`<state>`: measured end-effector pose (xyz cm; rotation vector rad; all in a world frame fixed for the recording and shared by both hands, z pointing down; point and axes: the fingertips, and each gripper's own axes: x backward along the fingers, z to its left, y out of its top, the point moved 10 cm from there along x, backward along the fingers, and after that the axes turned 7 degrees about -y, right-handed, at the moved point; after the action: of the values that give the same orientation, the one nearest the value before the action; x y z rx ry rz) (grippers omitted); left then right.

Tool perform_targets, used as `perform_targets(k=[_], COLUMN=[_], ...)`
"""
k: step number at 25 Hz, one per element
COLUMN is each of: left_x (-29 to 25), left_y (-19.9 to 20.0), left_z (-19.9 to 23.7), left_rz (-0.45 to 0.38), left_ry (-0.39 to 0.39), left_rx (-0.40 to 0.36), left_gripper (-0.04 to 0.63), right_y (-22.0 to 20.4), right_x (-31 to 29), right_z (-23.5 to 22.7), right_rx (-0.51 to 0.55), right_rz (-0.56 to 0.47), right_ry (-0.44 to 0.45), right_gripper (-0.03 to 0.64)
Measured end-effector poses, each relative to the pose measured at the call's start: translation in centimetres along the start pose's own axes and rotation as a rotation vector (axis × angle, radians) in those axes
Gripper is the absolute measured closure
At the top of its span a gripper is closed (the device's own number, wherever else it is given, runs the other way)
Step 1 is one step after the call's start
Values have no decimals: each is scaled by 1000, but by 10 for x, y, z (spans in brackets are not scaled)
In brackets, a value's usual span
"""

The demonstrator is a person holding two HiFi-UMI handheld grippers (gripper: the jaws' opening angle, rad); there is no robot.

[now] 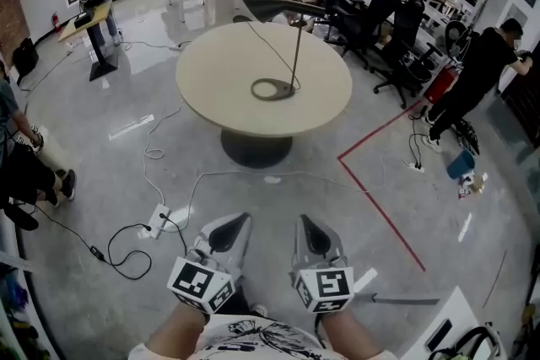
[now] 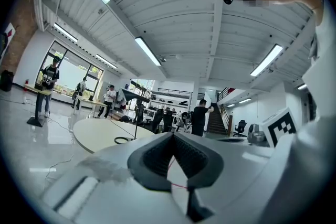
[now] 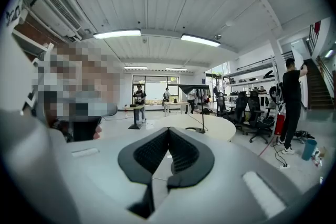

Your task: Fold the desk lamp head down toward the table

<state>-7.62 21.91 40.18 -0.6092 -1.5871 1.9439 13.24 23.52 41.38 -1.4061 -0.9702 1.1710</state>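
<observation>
Status: task not started.

Left gripper (image 1: 242, 218): held low, close to the body, over the floor, well short of the table (image 1: 211, 84). Jaws pressed together, nothing between them, as its own view confirms (image 2: 172, 135).

Lamp (image 1: 296, 55): stands right of centre on the tabletop, toward the far-right edge. Ring base (image 1: 272, 88) lies flat and the pole is upright. The head (image 1: 274, 8) sits at the pole's top, roughly level, reaching left past the table's far edge. It is not folded down. The lamp shows small and distant in both gripper views (image 2: 135, 122) (image 3: 202, 110), with the head up in each.

Right gripper (image 1: 303, 220): beside the left one, equally low and well apart from the table. Jaws closed on each other and empty, as seen in its own view (image 3: 169, 128).

Judgement: all steps remain. Walk to the table, part one gripper's jaws, take the head (the other perhaps steadying the pole or base), then swing the head down toward the tabletop.
</observation>
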Motion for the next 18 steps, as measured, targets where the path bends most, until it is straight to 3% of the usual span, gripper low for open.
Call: perform_targets(k=[18], left_x=[-87], left_y=[54], left_z=[188], left_rz=[-18], left_ry=[-48], left_rx=[-32], left_gripper=[592], right_y=[38], right_x=[-187], right_z=[7], right_rx=[-13], right_rz=[-1], right_ry=[-118], right_gripper=[607])
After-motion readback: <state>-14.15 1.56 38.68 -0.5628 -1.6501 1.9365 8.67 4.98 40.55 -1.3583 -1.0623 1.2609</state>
